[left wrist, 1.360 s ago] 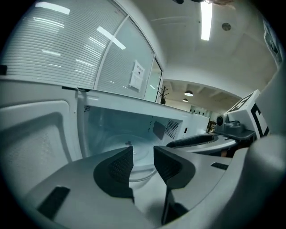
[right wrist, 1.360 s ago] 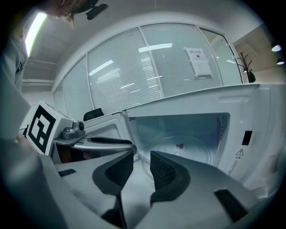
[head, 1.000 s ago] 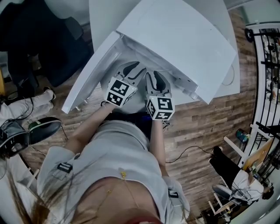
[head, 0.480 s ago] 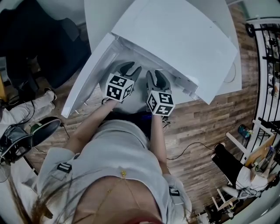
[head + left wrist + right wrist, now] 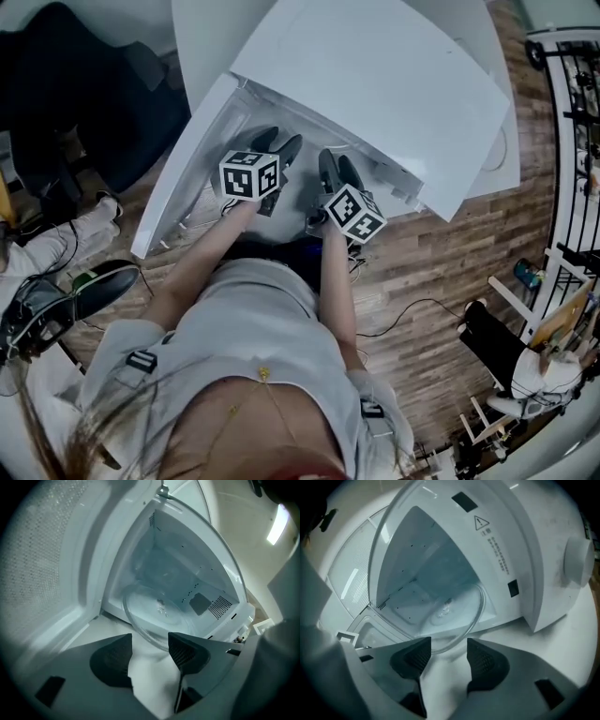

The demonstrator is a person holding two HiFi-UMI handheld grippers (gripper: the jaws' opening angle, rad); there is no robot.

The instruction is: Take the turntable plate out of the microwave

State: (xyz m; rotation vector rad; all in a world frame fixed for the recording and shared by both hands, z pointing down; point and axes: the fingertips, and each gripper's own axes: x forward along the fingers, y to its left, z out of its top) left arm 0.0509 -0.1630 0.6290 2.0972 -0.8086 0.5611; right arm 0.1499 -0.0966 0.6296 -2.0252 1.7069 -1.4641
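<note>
On the table [image 5: 576, 644], the plate [image 5: 159, 609] sits half out of the microwave [image 5: 375, 84] while the left gripper [image 5: 150, 656] and right gripper [image 5: 447, 660] jaws are opening, releasing it and gripping nothing; removal looks unfinished.

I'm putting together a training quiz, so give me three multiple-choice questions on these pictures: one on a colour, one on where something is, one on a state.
1. What colour is the boxy countertop microwave? A black; B white; C red.
2. Where is the clear round glass turntable plate? A on top of the microwave; B inside its cavity; C propped against its outside wall.
3. How is the microwave's mesh-windowed door? A shut; B taken off; C swung open.
Answers: B, its casing is white in every view; B, both gripper views show it lying in the cavity; C, the door stands aside and the cavity is exposed.
</note>
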